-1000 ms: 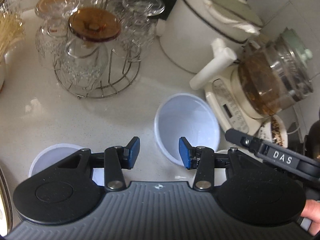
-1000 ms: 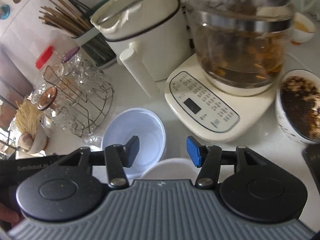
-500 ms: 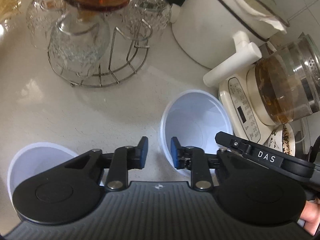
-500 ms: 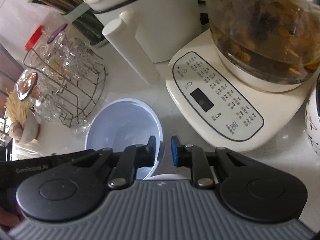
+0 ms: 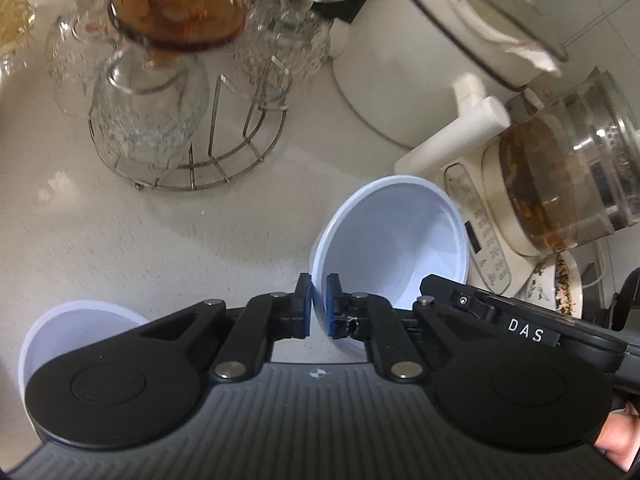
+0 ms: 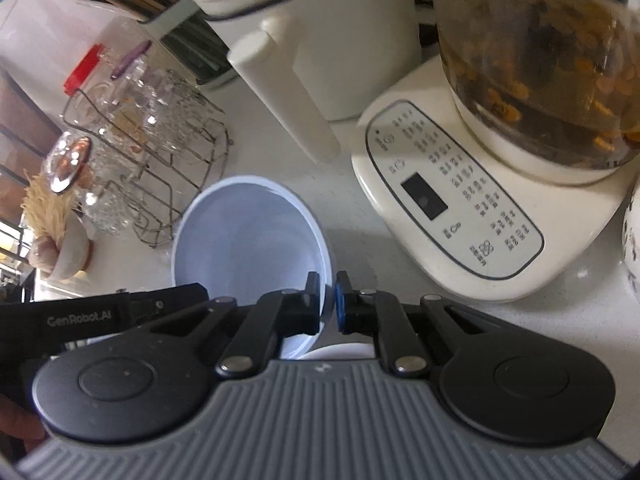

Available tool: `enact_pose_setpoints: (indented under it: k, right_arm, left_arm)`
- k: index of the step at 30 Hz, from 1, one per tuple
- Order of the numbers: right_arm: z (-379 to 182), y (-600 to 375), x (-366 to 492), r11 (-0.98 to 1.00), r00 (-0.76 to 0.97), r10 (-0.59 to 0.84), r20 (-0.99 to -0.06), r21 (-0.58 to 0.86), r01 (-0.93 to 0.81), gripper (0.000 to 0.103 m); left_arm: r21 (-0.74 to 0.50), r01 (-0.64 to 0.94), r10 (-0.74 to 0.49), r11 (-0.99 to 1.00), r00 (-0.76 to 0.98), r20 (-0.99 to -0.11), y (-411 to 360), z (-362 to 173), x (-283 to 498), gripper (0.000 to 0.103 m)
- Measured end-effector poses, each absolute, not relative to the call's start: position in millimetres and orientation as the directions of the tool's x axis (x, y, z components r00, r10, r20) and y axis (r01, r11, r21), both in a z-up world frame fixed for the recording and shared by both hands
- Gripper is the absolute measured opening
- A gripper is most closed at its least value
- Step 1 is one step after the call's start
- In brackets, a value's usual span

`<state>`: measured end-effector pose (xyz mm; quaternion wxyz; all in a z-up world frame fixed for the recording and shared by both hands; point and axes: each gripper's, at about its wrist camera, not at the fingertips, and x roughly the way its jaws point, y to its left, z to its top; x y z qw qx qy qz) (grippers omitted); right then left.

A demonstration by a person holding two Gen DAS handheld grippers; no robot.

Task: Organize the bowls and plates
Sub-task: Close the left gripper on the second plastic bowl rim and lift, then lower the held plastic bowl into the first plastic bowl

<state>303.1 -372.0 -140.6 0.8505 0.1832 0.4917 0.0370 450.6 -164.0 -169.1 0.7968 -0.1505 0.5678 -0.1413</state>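
Grasp step: left gripper point(image 5: 319, 306) fingers pinch bowl point(image 5: 394, 240) rim, bowl centre-right of frame on desk point(image 5: 120, 240). Right gripper point(image 6: 328, 304) fingers pinch opposite rim. Next: joint lift, likely toward second bowl point(image 5: 76, 320), lower left.

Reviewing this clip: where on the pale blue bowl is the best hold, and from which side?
The thin rim of the pale blue bowl, pinched from above, one pad inside and one outside: it sits open side up with steep, smooth walls. Both the left claw and right claw grip opposite rim edges that way.
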Motion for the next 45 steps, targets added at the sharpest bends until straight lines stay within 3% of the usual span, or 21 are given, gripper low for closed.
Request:
enact_pose_setpoints:
  k: [26, 45]
  right_arm:
    - [-60, -315, 265, 0.932, 0.585, 0.307, -0.751, 0.363, -0.022, 0.011]
    - [-91, -216, 258, 0.937, 0.478, 0.349, -0.806, 0.289, -0.196, 0.014]
  left_arm:
    - [-0.455, 0.031, -0.417, 0.89, 0.458, -0.785, -90, -81, 391, 0.009]
    - [-0.43, -0.164, -0.314, 0.888, 0.468, -0.826, -2, -111, 341, 0.01]
